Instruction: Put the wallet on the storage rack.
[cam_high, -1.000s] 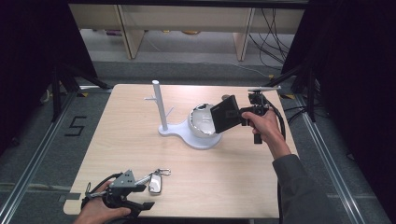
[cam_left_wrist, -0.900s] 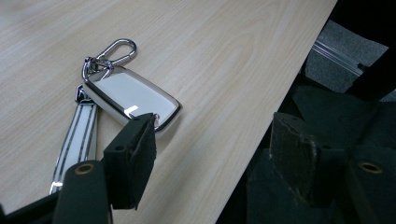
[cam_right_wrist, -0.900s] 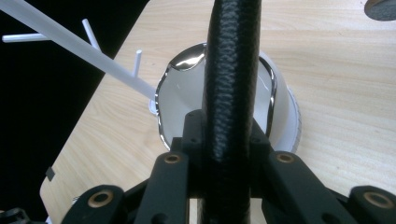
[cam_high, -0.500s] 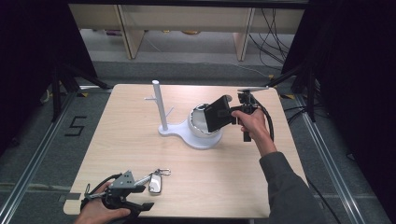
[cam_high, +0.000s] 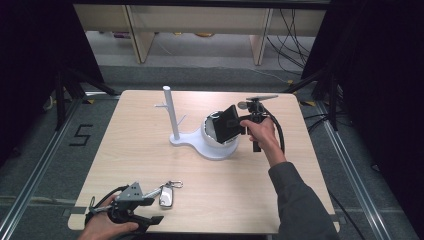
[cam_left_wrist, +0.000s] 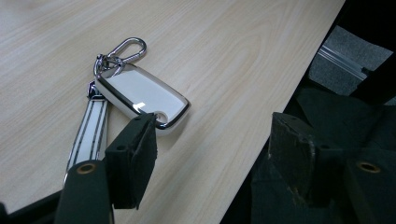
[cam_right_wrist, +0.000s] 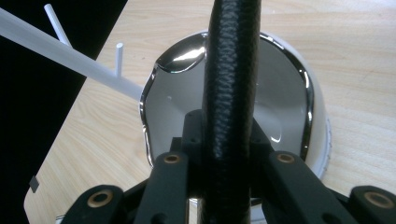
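Observation:
My right gripper is shut on a flat black wallet and holds it tilted just above a shiny metal bowl. In the right gripper view the wallet stands edge-on between my jaws, over the bowl. The bowl sits in the round base of a white stand with a tall pegged post. At the table's front left, my left gripper is open beside a white and chrome key fob. The fob lies flat at the tip of one pad, with a carabiner and a striped strap.
The wooden table ends close to my left gripper, whose other pad hangs past the table edge. Dark floor with rails and black stands surrounds the table. Shelving and cables lie beyond the far edge.
My right hand has carried the wallet left and down, from the bowl's right side to just over it. The left gripper and the key fob have stayed put.

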